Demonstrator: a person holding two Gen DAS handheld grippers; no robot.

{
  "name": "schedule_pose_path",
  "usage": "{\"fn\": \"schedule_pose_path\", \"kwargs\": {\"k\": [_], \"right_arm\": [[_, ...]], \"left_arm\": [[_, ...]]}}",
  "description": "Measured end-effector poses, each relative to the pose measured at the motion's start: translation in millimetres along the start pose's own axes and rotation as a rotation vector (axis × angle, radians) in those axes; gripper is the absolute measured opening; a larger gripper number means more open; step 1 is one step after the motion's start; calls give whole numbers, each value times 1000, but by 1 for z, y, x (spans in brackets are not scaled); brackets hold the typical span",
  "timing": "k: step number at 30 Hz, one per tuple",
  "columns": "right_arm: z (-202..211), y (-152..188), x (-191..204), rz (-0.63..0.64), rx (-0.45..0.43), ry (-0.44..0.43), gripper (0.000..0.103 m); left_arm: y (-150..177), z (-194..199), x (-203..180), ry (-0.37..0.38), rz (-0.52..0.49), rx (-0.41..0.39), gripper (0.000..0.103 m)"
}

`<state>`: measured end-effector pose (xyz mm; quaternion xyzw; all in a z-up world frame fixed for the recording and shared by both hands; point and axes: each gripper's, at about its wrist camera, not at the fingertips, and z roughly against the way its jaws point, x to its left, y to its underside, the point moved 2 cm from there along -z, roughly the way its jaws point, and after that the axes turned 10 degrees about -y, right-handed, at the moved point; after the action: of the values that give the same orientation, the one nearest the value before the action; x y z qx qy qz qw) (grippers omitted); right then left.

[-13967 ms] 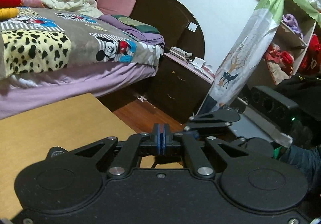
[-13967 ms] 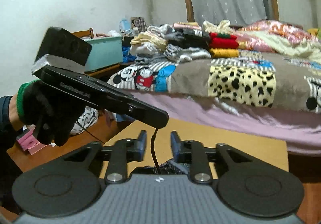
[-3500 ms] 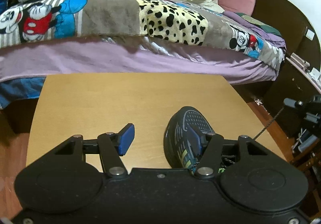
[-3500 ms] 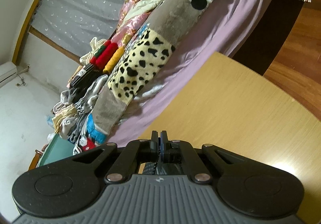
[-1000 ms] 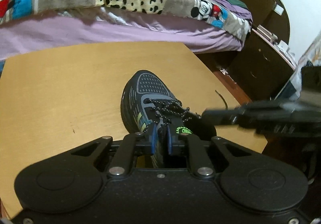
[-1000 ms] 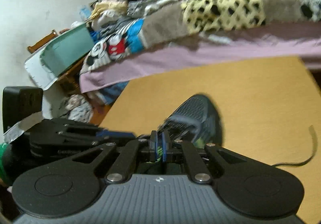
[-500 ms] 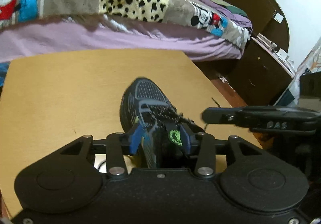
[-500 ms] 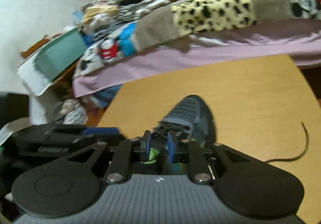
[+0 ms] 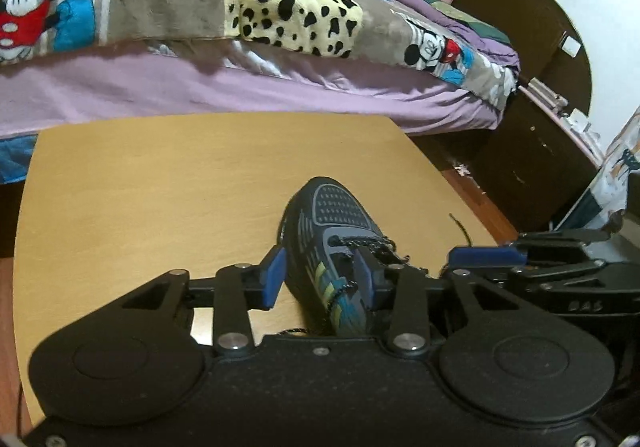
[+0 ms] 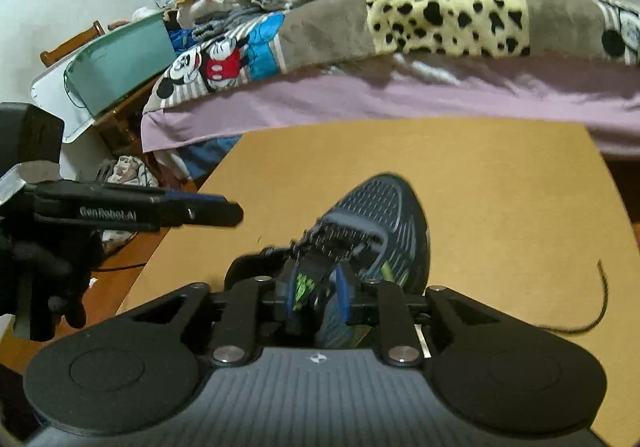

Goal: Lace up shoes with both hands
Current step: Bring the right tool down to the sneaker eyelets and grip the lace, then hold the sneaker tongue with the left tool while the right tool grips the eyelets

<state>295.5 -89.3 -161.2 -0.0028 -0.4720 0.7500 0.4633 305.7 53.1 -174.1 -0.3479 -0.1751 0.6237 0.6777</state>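
Note:
A dark blue-grey sneaker [image 9: 334, 221] with black speckled laces stands on the tan table [image 9: 160, 187], toe pointing toward the bed. My left gripper [image 9: 318, 279] is open and straddles the shoe's left side near the eyelets. In the right wrist view the sneaker [image 10: 384, 215] is slightly blurred. My right gripper [image 10: 315, 297] is open, with the tongue and its green logo [image 10: 302, 285] between the pads. One loose lace end [image 10: 600, 299] curls on the table right of the shoe, also visible as the lace end [image 9: 460, 227]. Each gripper appears in the other's view: right gripper [image 9: 486, 257], left gripper [image 10: 200, 209].
A bed [image 9: 280, 87] with a patchwork cartoon blanket and folded clothes runs along the table's far edge. A dark nightstand [image 9: 532, 151] stands right of it. A gloved hand [image 10: 52, 267] holds the left gripper beyond the table's left edge, near a teal bin [image 10: 120, 75].
Both grippers were shut a second ago and have opened, the left one widely. The shoe's tongue now sits between the right pads, and both views have pulled back slightly.

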Motion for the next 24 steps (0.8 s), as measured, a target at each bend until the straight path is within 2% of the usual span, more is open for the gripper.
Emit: {"fn": "schedule_pose_path", "kwargs": {"k": [1, 3, 6, 9, 13, 18, 24], "right_arm": [[0, -1, -1, 1, -2, 6, 38], [-1, -4, -3, 5, -3, 18, 41], [-3, -5, 13, 140, -4, 62, 44], [-15, -4, 30, 269, 36, 76, 39], [-36, -5, 42, 374, 86, 85, 28], [-48, -7, 40, 400, 120, 99, 21], [-59, -11, 37, 417, 159, 90, 20]], "left_arm": [[-1, 0, 0, -5, 0, 0, 40], [-2, -1, 1, -14, 0, -2, 43], [-1, 1, 3, -30, 13, -8, 44], [2, 1, 3, -28, 18, 0, 44], [8, 0, -6, 20, -41, 37, 44], [12, 0, -17, 92, -122, 71, 44], [21, -4, -28, 109, -187, 97, 43]]}}
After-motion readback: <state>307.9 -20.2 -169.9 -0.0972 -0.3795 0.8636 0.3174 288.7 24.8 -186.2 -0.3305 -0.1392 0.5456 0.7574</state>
